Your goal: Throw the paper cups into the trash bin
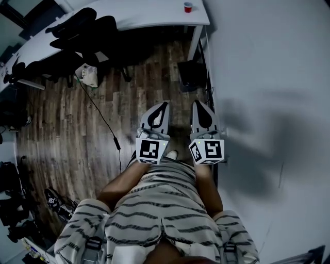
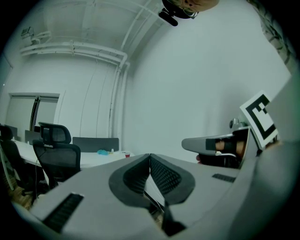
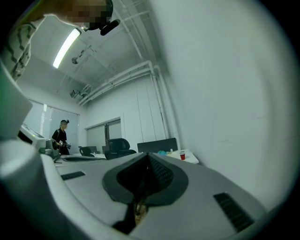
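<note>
well, both pairs of jaws are pressed together with nothing between them: the left gripper [image 2: 150,157] shows its two dark ribbed pads meeting at the tip, and the right gripper [image 3: 147,157] shows the same. from the head view the two grippers sit side by side just in front of the person's striped shirt [image 1: 154,206], the left gripper [image 1: 165,103] and the right gripper [image 1: 196,102] both pointing forward, each with one marker cube at its back.

beyond them lies a wooden floor [image 1: 67,134] with one dark cable [image 1: 100,116] trailing across it. one red paper cup [image 1: 188,6] stands upright near the right end of the white desk [image 1: 149,15], well apart from both grippers; the same cup shows small in the right gripper view [image 3: 182,155] and as a tiny red spot in the left gripper view [image 2: 125,154]. one teal thing [image 3: 161,153] lies on the desk near it. two black office chairs [image 1: 87,31] stand at the desk's near side. one dark boxy thing [image 1: 191,75] sits on the floor beside the desk leg; whether it is the trash bin i cannot tell. one person [image 3: 61,137] stands far off in the right gripper view.
</note>
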Demonstrator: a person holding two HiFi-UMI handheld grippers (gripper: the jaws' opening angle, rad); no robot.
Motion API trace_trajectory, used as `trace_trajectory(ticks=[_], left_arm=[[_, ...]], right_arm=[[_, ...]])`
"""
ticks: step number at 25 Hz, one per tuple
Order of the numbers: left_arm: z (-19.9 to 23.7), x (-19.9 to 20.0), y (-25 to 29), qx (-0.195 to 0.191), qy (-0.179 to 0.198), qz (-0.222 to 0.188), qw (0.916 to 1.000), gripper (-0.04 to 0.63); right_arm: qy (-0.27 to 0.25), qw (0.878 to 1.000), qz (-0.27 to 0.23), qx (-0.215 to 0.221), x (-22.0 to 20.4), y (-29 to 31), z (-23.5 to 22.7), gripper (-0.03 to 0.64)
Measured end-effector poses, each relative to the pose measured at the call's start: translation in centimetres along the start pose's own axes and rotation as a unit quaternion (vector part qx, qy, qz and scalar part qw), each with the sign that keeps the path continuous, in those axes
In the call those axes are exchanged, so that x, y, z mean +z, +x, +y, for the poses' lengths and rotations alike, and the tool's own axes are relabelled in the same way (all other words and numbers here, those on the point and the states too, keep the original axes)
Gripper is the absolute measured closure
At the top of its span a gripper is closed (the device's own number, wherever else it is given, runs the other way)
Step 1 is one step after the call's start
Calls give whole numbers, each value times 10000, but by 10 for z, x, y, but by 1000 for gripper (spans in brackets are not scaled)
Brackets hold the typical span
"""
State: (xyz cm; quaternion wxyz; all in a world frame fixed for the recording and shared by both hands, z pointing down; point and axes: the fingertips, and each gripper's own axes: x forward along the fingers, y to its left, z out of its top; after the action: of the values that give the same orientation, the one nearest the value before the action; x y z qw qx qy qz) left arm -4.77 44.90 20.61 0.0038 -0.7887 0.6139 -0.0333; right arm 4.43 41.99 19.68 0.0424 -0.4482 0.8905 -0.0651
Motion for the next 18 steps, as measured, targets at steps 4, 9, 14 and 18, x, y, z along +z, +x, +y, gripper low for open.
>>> trace_trajectory(ticks=[4, 9, 14, 18], left_arm=[[19, 0, 29, 5, -28, -21, 10000, 572], [48, -1, 78, -95, -89, -3, 9999, 572], [93, 8, 137, -216, -129, -1, 9997, 572], [133, 22, 190, -306, -190, -62, 9993, 572]], right_arm=[[-56, 10000, 7, -61, 1, 28, -12, 598], [-73, 9998, 60, -152, 1, 83, -31, 598], [-137, 9995, 102, -284, 12, 152, -46, 598], [-222, 9989, 77, -402, 27, 210, -57, 598]])
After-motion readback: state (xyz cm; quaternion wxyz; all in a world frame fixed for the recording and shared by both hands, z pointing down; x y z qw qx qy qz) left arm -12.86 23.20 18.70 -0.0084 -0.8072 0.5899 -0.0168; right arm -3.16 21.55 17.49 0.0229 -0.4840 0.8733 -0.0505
